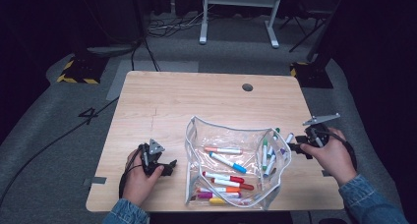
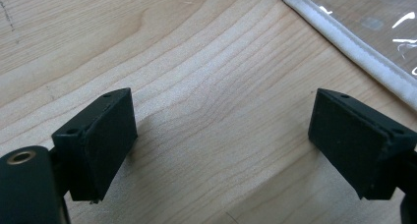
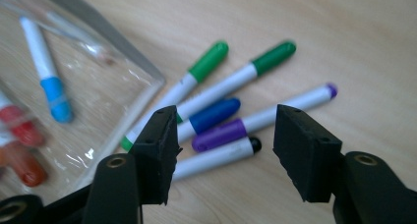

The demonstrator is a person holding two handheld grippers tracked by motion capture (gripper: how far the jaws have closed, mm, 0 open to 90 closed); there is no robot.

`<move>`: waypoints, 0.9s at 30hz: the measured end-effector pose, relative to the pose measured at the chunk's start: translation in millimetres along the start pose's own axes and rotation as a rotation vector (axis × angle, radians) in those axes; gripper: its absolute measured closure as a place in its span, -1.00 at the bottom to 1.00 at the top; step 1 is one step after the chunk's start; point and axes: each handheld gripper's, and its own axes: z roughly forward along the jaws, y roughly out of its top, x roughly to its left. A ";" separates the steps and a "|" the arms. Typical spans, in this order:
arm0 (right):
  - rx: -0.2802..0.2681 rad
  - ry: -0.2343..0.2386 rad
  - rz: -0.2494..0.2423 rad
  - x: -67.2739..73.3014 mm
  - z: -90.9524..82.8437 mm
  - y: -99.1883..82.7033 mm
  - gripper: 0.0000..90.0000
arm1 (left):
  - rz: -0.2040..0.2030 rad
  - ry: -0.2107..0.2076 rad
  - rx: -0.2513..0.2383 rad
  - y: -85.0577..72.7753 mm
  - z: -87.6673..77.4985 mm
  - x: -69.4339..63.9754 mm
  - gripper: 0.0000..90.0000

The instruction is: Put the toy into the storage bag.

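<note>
Lying just before the wide-open, empty right hand-held gripper [image 3: 223,150], a white purple-capped marker [image 3: 255,121].

One clear pouch [image 1: 196,135] holds seven markers [image 1: 223,150]. Five loose markers [image 3: 231,86] lie just right of it: two green, one blue, one purple, one black. Two grippers [image 1: 169,166].

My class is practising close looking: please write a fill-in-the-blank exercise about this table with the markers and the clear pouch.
1. The clear pouch on the table holds several ____.
2. In the right gripper view, the right gripper has its jaws open above loose markers; the one with the longest cap between the jaws is ____.
3. The left gripper has ____ between its open jaws but bare wood.
4. The loose markers lie ____ the pouch.

Missing words: markers; purple; nothing; outside
</note>
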 end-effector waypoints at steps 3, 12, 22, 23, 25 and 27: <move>0.021 0.020 0.041 -2.7 17.9 -18.3 -0.09 | 0.001 0.000 0.000 0.0 0.0 0.1 -0.75; 0.024 0.024 0.094 8.1 45.5 -42.8 -0.24 | -0.007 0.004 -0.006 0.4 1.1 -0.7 -0.76; 0.065 -0.022 0.079 10.0 57.6 -53.0 -0.13 | -0.003 0.006 -0.005 0.6 1.1 -0.4 -0.76; 0.064 -0.025 0.082 9.2 58.3 -54.8 -0.14 | -0.001 0.006 -0.005 0.6 1.1 -0.3 -0.76; 0.049 -0.038 0.090 7.7 57.3 -57.8 -0.04 | 0.001 0.002 -0.001 0.9 0.9 0.1 -0.76; 0.071 -0.066 0.078 7.3 53.4 -60.7 0.12 | 0.001 0.003 -0.001 0.9 1.0 0.1 -0.76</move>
